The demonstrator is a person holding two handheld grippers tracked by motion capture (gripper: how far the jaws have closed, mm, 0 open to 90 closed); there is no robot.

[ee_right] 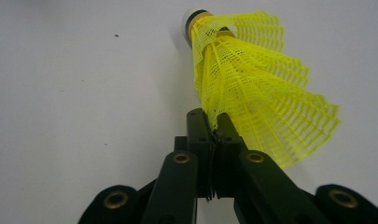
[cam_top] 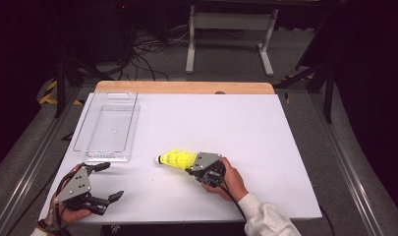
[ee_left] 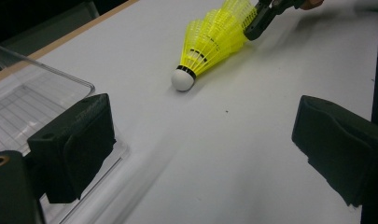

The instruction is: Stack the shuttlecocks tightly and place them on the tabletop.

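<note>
Yellow plastic shuttlecocks (cam_top: 176, 159), nested in a stack, lie on the white tabletop (cam_top: 245, 132) with the cork tip resting on its surface, their mesh skirt pinched in the clenched right tool (cam_top: 190, 168). Left tool (cam_top: 110, 181) waits released beside a clear tray (cam_top: 108, 125).

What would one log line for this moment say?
right gripper: shut on shuttlecocks skirt | left gripper: open, holds nothing | tray: clear, near left gripper
</note>
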